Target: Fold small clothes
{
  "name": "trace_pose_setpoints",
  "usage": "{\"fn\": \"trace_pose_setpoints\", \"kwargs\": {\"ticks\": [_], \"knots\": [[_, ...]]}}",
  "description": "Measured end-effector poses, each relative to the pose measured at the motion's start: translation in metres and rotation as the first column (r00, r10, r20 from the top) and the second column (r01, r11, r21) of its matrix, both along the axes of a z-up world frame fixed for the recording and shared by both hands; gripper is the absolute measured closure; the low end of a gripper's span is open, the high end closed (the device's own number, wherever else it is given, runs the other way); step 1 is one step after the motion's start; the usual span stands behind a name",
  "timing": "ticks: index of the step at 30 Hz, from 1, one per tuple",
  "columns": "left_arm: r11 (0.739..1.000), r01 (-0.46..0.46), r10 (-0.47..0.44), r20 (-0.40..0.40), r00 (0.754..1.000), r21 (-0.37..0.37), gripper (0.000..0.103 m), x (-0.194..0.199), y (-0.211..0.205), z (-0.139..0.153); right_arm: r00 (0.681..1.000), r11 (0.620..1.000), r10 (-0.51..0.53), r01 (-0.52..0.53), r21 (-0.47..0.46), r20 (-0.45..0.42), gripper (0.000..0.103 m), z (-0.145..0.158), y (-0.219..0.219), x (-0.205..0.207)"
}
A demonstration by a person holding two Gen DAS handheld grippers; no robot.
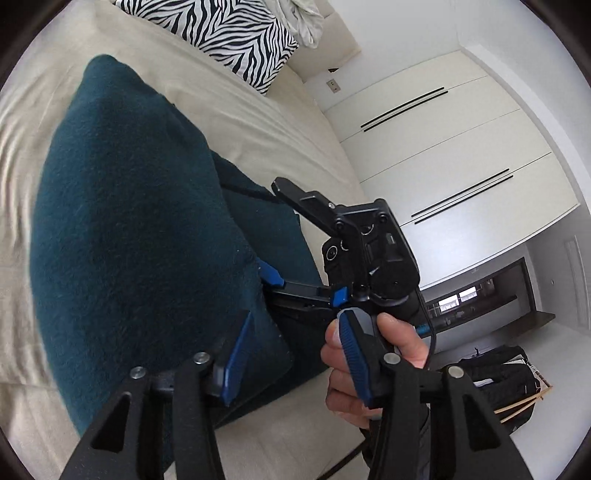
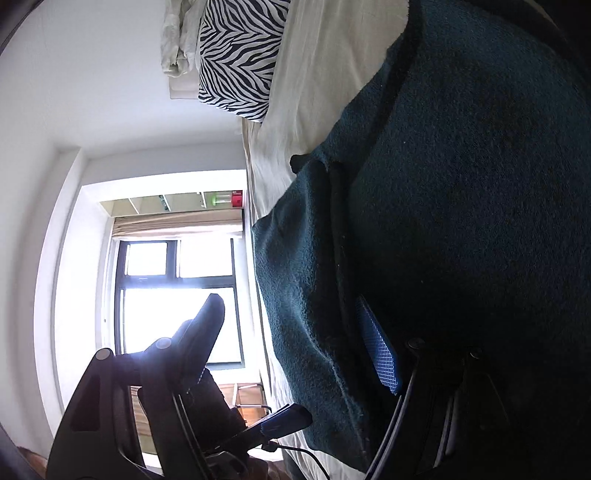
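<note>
Garment [image 1: 129,229], dark teal fleece, lies on the bed [image 1: 258,122], long axis running from the near edge toward the zebra pillow [image 1: 236,33]. Left gripper [image 1: 291,358] jaws stand apart, nothing pinched; the cloth's near edge sits just beside the left pad. Right gripper [image 1: 273,277] jaws wide, one blue pad touching the fleece edge, no grip visible. Both hands are close; the right looks nearer the fold line for the next pinch.
</note>
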State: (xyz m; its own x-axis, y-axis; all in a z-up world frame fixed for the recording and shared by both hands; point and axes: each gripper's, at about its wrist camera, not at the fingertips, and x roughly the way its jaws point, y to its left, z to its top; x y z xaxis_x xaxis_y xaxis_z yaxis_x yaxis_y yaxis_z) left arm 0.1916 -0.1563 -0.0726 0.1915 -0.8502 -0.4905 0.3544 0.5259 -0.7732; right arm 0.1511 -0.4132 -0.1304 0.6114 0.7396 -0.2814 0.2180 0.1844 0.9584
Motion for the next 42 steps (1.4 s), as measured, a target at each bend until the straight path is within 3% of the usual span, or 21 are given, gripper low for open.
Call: {"fn": "trace_pose_setpoints", "kwargs": {"ticks": [3, 6, 8, 10, 13, 21, 25, 32, 35, 39, 42], "knots": [[0.998, -0.047, 0.045, 0.075, 0.996, 0.029, 0.052, -0.007, 0.032, 0.008, 0.999, 0.996, 0.044, -0.045, -0.082, -0.009, 0.031, 0.004, 0.020, 0.017], [0.995, -0.095, 0.093, 0.058, 0.994, 0.042, 0.052, -0.003, 0.054, 0.002, 0.996, 0.981, 0.076, -0.082, -0.175, -0.038, 0.034, 0.008, 0.033, 0.028], [0.991, -0.119, 0.116, 0.049, 0.992, 0.062, 0.052, -0.001, 0.065, -0.001, 0.992, 0.962, 0.103, -0.117, -0.249, -0.067, 0.046, 0.014, 0.047, 0.036], [0.989, -0.123, 0.118, 0.063, 0.991, 0.084, 0.052, -0.003, 0.069, -0.002, 0.986, 0.935, 0.126, -0.153, -0.319, -0.105, 0.072, 0.013, 0.054, 0.036], [0.989, -0.112, 0.104, 0.080, 0.991, 0.101, 0.052, -0.009, 0.063, 0.003, 0.985, 0.900, 0.115, -0.157, -0.406, -0.127, 0.087, 0.016, 0.055, 0.032], [0.987, -0.065, 0.045, 0.136, 0.990, 0.148, 0.052, -0.011, 0.028, 0.014, 0.995, 0.818, 0.073, -0.099, -0.567, -0.069, 0.088, 0.058, 0.019, -0.005], [0.985, -0.037, 0.011, 0.155, 0.988, 0.167, 0.052, -0.015, 0.006, 0.018, 0.997, 0.796, 0.029, -0.063, -0.602, -0.066, 0.088, 0.067, -0.011, -0.027], [0.973, -0.002, -0.039, 0.176, 0.984, 0.231, 0.052, -0.011, -0.030, 0.012, 0.997, 0.785, -0.041, -0.012, -0.620, -0.071, 0.088, 0.059, -0.054, -0.060], [0.960, -0.001, -0.051, 0.179, 0.983, 0.280, 0.052, -0.007, -0.045, 0.003, 0.992, 0.772, -0.035, -0.051, -0.634, -0.122, 0.088, 0.035, -0.056, -0.063], [0.948, -0.011, -0.067, 0.233, 0.970, 0.318, 0.052, -0.009, -0.055, 0.009, 0.992, 0.829, -0.073, 0.002, -0.559, -0.105, 0.089, 0.017, -0.071, -0.066], [0.946, -0.035, -0.058, 0.276, 0.959, 0.321, 0.052, -0.007, -0.055, 0.017, 0.993, 0.802, -0.071, 0.004, -0.597, -0.089, 0.088, 0.029, -0.070, -0.071]]}}
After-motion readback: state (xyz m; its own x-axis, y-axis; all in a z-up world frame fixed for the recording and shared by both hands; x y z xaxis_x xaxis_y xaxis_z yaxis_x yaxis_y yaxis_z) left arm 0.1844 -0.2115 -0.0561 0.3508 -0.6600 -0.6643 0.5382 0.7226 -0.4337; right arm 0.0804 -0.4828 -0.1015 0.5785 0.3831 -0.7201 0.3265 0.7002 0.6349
